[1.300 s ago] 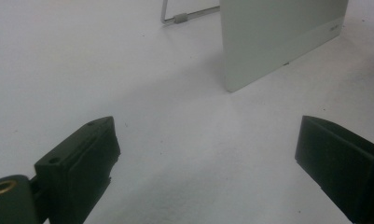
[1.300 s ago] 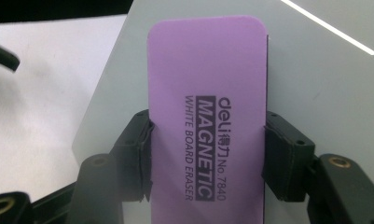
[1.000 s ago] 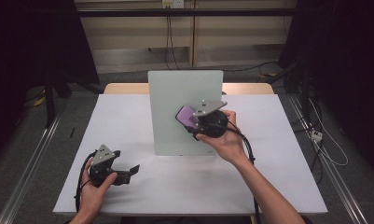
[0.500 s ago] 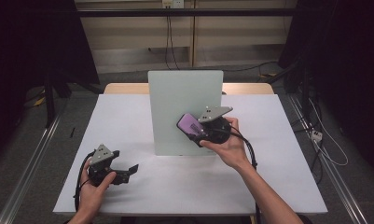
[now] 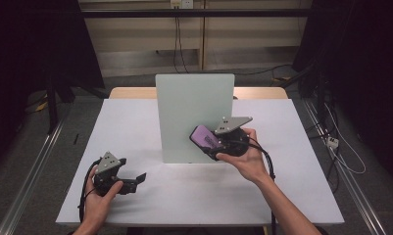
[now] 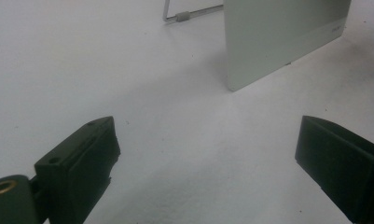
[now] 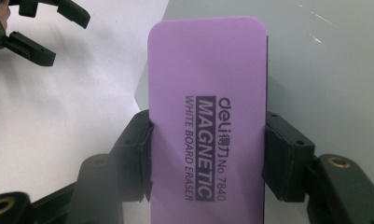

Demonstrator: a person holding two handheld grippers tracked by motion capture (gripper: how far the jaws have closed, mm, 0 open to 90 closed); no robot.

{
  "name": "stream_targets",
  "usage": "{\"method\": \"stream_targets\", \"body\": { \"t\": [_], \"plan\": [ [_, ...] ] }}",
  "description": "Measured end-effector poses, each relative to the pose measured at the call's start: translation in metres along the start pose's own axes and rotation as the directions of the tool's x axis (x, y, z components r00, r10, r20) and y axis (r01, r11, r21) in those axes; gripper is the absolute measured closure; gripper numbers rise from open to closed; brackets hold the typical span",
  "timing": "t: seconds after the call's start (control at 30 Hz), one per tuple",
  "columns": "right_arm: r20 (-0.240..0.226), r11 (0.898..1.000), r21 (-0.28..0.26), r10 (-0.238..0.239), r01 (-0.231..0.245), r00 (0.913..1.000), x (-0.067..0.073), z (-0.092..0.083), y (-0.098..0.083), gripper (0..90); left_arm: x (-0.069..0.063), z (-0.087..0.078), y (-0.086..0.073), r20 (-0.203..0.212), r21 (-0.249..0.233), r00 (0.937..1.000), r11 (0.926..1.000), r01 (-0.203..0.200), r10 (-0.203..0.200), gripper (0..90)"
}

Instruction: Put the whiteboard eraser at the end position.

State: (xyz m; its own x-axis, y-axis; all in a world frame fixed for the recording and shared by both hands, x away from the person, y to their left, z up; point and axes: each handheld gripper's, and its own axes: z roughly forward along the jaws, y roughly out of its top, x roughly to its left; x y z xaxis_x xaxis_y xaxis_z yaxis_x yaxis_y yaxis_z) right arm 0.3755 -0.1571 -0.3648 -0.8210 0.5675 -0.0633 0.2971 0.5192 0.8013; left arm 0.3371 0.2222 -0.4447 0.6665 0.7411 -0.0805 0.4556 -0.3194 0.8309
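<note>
A pale upright whiteboard (image 5: 194,115) stands on the white table (image 5: 135,122), propped from behind. My right gripper (image 5: 208,142) is shut on a purple magnetic whiteboard eraser (image 5: 204,136), held against the board's lower right face. In the right gripper view the eraser (image 7: 208,121) sits between both black pads (image 7: 282,158), with the board (image 7: 324,70) behind it. My left gripper (image 5: 137,178) rests open on the table near the front left, held in a hand. Its two jaws stand wide apart in the left gripper view, with bare table between them and the board's lower corner (image 6: 278,42) ahead.
A wire stand (image 6: 184,14) props the whiteboard from behind. The table's front edge (image 5: 199,223) runs just ahead of the forearms. Cables (image 5: 326,142) lie on the floor at the right, and metal rails (image 5: 22,196) run along the left.
My right gripper has carried the eraser down and to the right across the board's face. The left gripper has stayed where it was.
</note>
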Motion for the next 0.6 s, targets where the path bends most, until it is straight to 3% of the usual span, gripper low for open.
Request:
{"method": "stream_targets", "body": {
  "t": [0.33, 0.6],
  "plan": [
    [-0.043, 0.999, 0.008, 0.048, -0.047, 0.9979, -0.008, -0.004, -0.006, 42.1, 0.004, 0.0, -0.002, 0.006, 0.001, 0.9997, 0.9998, 0.022, -0.022, 5.7],
    [-0.061, 0.999, 0.032, 0.035, -0.034, 0.9975, 0.0, -0.004, -0.013, 42.1, 0.001, 0.0, 0.0, 0.002, 0.002, 1.0, 1.0, 0.004, -0.004, 5.7]
  ]
}}
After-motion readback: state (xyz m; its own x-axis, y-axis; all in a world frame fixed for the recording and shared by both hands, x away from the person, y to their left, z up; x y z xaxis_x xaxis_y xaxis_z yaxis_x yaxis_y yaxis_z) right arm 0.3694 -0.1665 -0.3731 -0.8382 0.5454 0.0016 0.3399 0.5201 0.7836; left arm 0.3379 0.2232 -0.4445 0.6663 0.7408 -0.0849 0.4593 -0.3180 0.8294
